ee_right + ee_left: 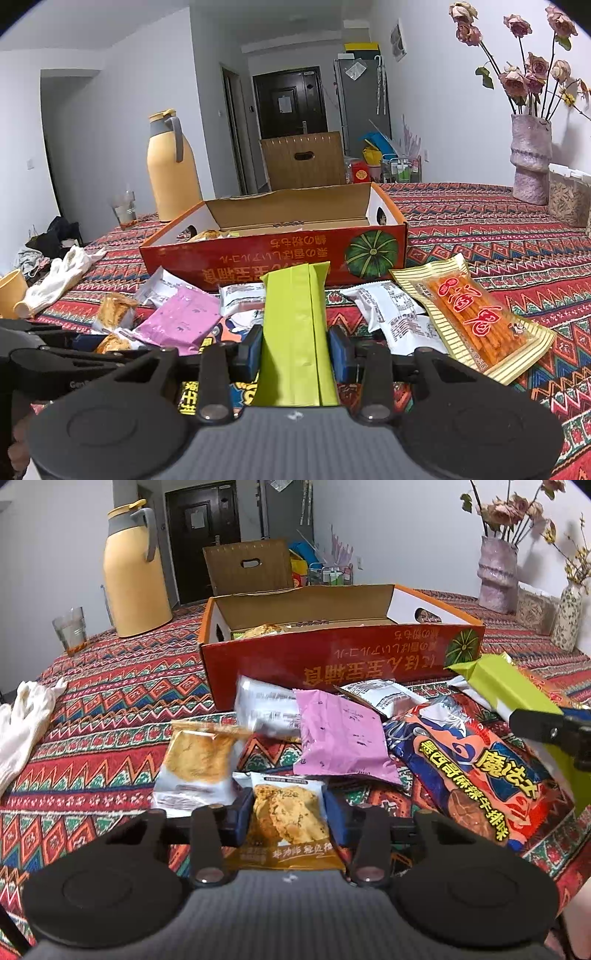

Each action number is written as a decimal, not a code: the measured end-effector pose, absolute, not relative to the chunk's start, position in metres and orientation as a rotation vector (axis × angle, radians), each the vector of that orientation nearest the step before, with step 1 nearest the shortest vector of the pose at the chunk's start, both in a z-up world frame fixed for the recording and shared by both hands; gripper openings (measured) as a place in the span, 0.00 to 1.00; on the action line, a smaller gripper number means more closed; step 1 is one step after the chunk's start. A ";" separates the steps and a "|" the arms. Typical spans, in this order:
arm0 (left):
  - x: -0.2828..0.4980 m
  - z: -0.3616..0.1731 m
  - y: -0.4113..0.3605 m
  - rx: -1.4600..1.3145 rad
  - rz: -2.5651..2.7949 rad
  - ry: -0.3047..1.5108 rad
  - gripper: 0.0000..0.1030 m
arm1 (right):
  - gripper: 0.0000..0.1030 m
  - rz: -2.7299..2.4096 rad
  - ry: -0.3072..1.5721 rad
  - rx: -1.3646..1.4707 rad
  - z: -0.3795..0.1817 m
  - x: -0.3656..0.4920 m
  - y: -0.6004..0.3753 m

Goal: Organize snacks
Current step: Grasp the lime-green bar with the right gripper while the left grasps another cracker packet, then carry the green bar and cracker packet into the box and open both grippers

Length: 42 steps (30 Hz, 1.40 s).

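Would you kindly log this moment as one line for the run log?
left gripper: shut on cookie packet | right gripper: shut on green packet | red box: open, behind snack pile

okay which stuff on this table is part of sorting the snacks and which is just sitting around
Part of the job:
cookie packet in the left tool
green packet in the right tool
pink packet
spicy strips packet
red box

Lying about:
yellow thermos
glass
white glove
flower vase
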<state>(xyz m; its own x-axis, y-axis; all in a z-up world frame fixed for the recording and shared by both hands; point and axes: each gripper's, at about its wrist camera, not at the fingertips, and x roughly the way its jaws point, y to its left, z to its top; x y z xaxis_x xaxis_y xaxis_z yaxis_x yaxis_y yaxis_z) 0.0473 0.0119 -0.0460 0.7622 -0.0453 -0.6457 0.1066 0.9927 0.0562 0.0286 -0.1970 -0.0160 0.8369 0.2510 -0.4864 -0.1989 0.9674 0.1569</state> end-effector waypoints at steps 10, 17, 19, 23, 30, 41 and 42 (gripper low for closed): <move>0.032 -0.028 0.024 0.050 -0.053 0.649 0.38 | 0.35 0.232 0.493 0.112 -0.010 0.019 -0.199; 0.032 -0.012 0.028 0.023 -0.020 0.602 0.38 | 0.35 0.250 0.479 0.113 -0.007 0.030 -0.197; 0.035 -0.006 0.028 0.012 -0.015 0.585 0.38 | 0.35 0.249 0.478 0.112 -0.007 0.034 -0.198; 0.042 0.001 0.024 0.008 -0.014 0.559 0.38 | 0.35 0.237 0.475 0.119 -0.008 0.041 -0.203; 0.058 0.012 0.020 0.002 -0.007 0.532 0.38 | 0.35 0.231 0.457 0.128 -0.003 0.056 -0.205; 0.093 0.042 0.012 -0.008 0.016 0.459 0.38 | 0.35 0.232 0.394 0.132 0.015 0.092 -0.206; 0.097 0.044 0.011 -0.008 0.017 0.454 0.38 | 0.35 0.232 0.388 0.132 0.018 0.097 -0.206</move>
<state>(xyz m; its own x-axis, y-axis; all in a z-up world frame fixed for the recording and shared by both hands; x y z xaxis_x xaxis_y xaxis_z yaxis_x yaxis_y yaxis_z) 0.0972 0.0107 0.0444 0.8987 0.0150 -0.4384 -0.0188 0.9998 -0.0043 0.0967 -0.2061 0.0177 0.8996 0.2484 -0.3593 -0.1982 0.9651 0.1710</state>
